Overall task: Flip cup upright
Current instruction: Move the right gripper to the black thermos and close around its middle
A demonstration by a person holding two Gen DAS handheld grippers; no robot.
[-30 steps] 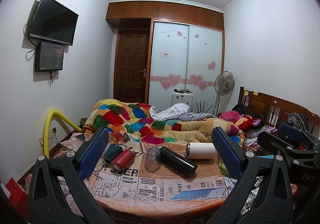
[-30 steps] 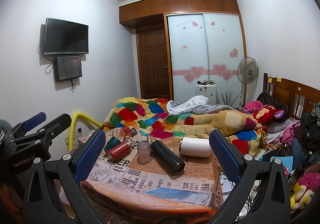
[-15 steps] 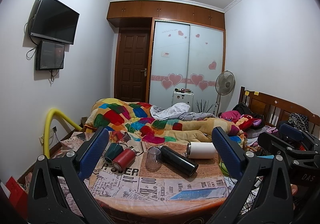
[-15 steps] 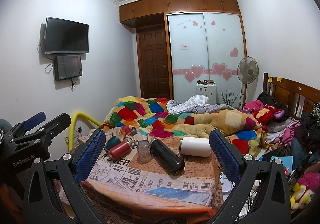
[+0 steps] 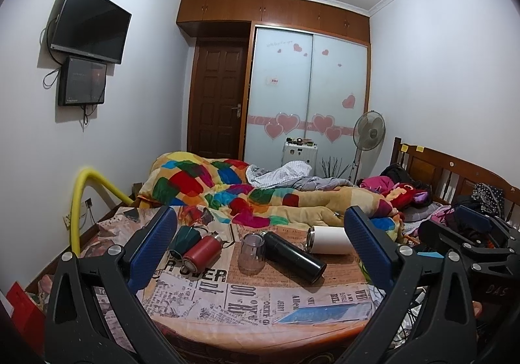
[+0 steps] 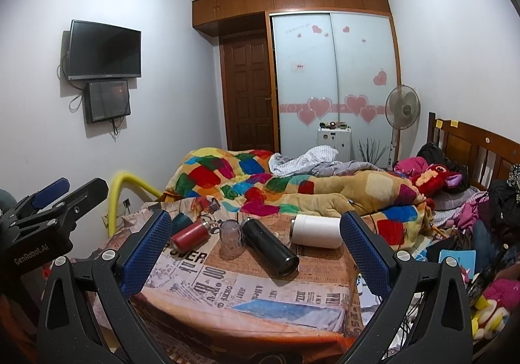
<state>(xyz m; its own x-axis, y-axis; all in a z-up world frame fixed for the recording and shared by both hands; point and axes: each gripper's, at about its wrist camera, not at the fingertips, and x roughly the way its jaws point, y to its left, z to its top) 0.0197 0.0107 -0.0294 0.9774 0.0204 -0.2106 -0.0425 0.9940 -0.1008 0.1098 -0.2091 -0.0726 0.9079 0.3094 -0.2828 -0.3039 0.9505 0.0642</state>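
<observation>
A clear glass cup point(image 5: 252, 254) stands upside down on the newspaper-covered table point(image 5: 247, 302); it also shows in the right wrist view point(image 6: 231, 239). Around it lie a black flask point(image 5: 294, 256), a white flask point(image 5: 331, 239), a red flask point(image 5: 201, 253) and a dark green cup point(image 5: 186, 239), all on their sides. My left gripper point(image 5: 260, 243) is open and empty, well short of the table's near edge. My right gripper point(image 6: 256, 243) is open and empty too, at a similar distance. The left gripper also shows at the left of the right wrist view point(image 6: 48, 208).
A bed with a patchwork quilt point(image 5: 227, 191) lies just behind the table. A yellow hose point(image 5: 81, 201) arches at the left wall. Clothes and bags point(image 6: 481, 211) pile at the right by the wooden headboard point(image 5: 455, 175). A fan point(image 5: 369, 133) stands by the wardrobe.
Both views have hardly shifted; the left wrist view has drifted very slightly. Nothing on the table has moved and both grippers stay open.
</observation>
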